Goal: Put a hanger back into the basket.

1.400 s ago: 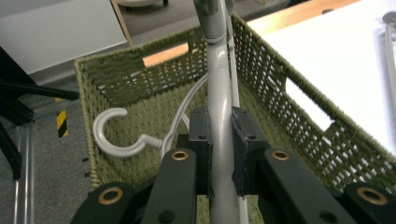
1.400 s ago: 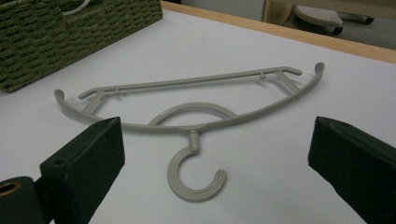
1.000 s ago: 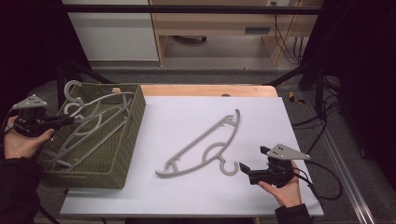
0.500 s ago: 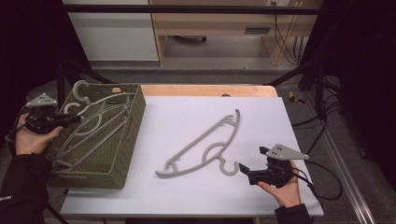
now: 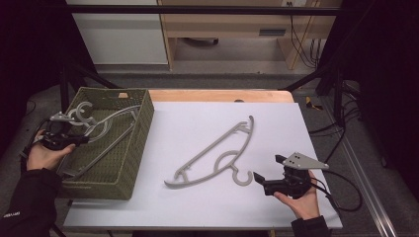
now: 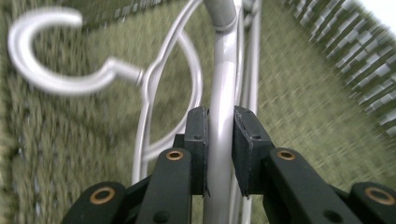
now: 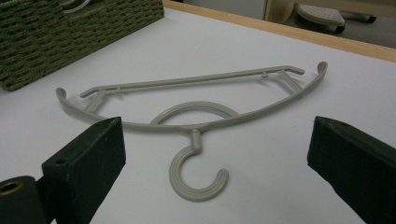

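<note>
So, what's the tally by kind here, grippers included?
Grey hangers: 3 at least (1 on the white table, 2 or more overlapping in the basket, exact number unclear; the left gripper is clamped on one)
Green woven basket: 1
Grippers: 2, left gripper and right gripper
Total: 6 at least

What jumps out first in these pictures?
A grey hanger lies alone mid-table, hook toward the open right gripper. At the left, a green woven basket holds more hangers, and the left gripper is clamped on one hanger's bar inside it.
</note>
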The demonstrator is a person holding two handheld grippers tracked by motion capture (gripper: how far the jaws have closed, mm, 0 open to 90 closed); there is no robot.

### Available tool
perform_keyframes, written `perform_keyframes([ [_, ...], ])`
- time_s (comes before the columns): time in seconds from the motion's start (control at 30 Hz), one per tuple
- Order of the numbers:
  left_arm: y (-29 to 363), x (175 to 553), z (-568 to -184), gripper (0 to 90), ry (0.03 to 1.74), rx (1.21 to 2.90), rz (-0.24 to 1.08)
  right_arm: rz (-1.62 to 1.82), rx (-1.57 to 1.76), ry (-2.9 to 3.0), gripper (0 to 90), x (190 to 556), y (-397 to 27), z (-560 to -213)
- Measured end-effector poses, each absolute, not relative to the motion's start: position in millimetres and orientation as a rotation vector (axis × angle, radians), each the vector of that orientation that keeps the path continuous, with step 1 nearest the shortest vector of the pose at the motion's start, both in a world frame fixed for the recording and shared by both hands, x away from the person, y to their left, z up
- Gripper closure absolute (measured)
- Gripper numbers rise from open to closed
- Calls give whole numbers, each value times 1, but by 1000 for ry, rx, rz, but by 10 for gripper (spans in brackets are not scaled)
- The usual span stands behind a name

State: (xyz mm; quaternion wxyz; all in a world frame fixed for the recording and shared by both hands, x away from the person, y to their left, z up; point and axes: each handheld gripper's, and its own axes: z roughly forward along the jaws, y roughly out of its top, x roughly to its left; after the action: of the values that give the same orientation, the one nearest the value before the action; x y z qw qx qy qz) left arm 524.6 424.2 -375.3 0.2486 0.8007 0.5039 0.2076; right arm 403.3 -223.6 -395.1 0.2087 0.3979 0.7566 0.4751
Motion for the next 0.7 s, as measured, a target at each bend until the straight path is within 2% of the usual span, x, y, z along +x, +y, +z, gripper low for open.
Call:
perform_keyframes([
  [0.2,432,512,-369,692,1375,2138,613,1321,1102,2100,48,404,-224,-394],
  [0.43,424,485,-345,510,1268,2041,685,1319,1090,2098,48,404,-222,-391],
  [0.57,406,470,-332,398,1191,1950,695,1320,1086,2095,48,406,-222,-389],
  [0.7,379,458,-325,291,1091,1930,688,1321,1084,2090,47,407,-222,-387],
])
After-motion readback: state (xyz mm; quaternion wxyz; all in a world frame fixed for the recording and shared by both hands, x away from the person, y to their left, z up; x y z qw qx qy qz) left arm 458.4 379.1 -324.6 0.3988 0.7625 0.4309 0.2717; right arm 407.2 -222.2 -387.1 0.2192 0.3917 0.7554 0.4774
